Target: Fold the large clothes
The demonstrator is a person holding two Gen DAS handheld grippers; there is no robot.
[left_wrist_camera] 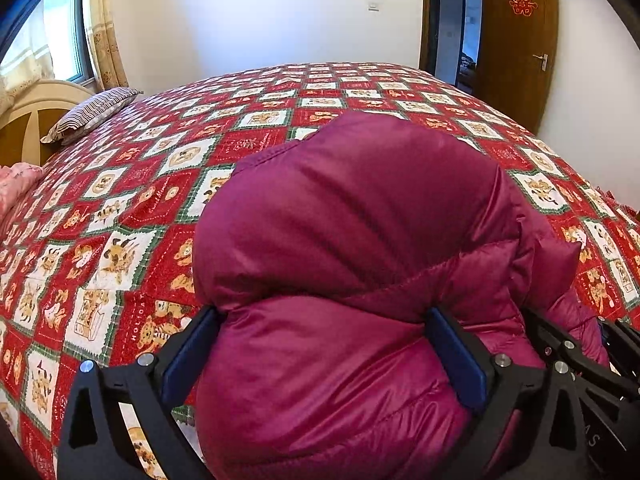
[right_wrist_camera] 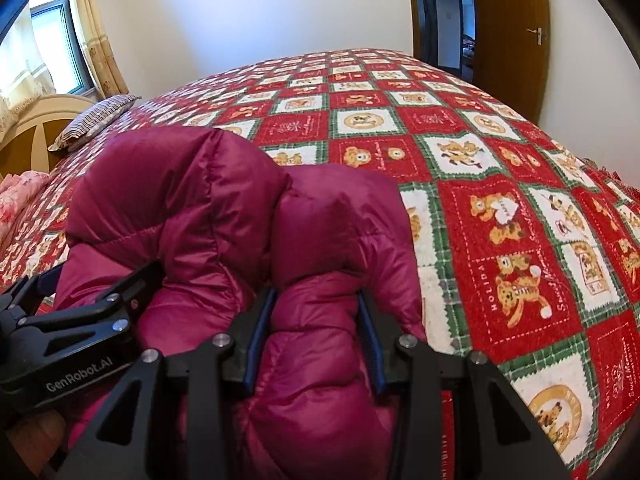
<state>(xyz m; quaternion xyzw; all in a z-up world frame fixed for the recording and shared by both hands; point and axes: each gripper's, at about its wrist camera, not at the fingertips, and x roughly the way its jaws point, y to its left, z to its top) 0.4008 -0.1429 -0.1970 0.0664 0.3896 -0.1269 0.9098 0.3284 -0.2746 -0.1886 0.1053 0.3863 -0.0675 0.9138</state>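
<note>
**Puffy jacket bunched on the bed, both grippers pinching it**

One magenta down jacket, shiny, quilted and ballooning in rounded folds, is lying at the near edge of the bed on a red, white and green patchwork bedspread printed with bears. Left gripper is squeezing a thick roll of it between blue pads; right gripper is clamping a narrower fold just beside. One striped pillow is resting by the headboard; a brown door is standing open beyond.
</note>
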